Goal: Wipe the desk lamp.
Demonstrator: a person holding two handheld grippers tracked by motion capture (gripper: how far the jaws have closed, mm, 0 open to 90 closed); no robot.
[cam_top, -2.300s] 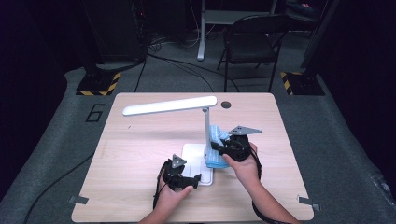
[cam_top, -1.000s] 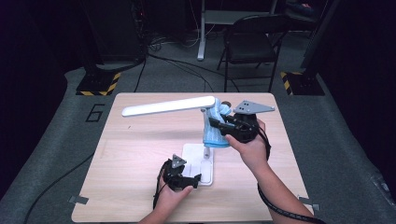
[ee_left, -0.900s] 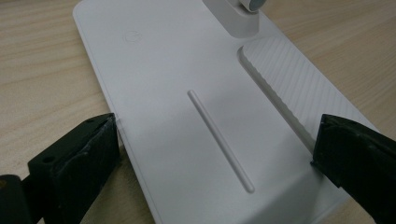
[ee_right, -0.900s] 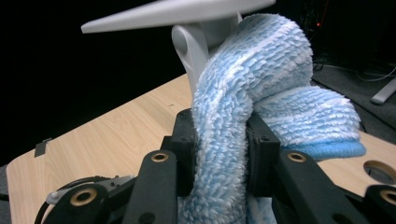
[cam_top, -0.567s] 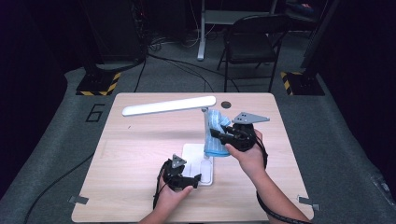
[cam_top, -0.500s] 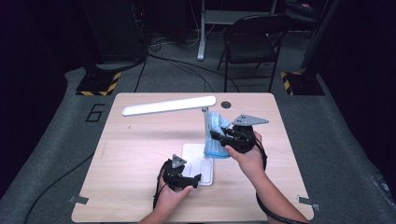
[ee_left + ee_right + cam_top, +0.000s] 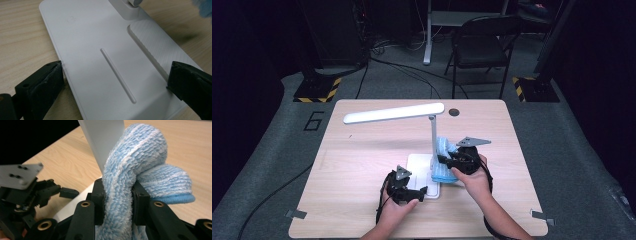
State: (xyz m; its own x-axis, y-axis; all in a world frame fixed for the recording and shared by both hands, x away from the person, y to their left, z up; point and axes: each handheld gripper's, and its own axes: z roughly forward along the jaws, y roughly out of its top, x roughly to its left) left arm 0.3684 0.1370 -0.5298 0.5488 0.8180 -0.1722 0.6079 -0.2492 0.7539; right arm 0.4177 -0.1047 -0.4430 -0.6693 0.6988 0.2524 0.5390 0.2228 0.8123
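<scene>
A white desk lamp stands mid-table with its flat base (image 7: 419, 167), upright post (image 7: 433, 137) and long head (image 7: 394, 112). My left gripper (image 7: 422, 191) clamps the near end of the base (image 7: 100, 30), one jaw against each long edge, as the left gripper (image 7: 116, 72) view shows. My right gripper (image 7: 444, 162) is shut on a folded blue terry cloth (image 7: 443, 167), low against the post just above the base. In the right gripper view, the right gripper (image 7: 117, 192) pinches the cloth (image 7: 140, 152) beside the white post (image 7: 102, 137), and the left gripper (image 7: 37, 192) lies beyond.
The wooden table (image 7: 362, 165) has a round cable hole (image 7: 454, 112) at its far edge. A black folding chair (image 7: 482, 50) and stand feet with striped tape (image 7: 314, 90) sit on the floor beyond. Cables trail from both grippers toward the person.
My right gripper has slid down the lamp post with the blue cloth, from near the top joint to just above the base. The left gripper and lamp have stayed put.
</scene>
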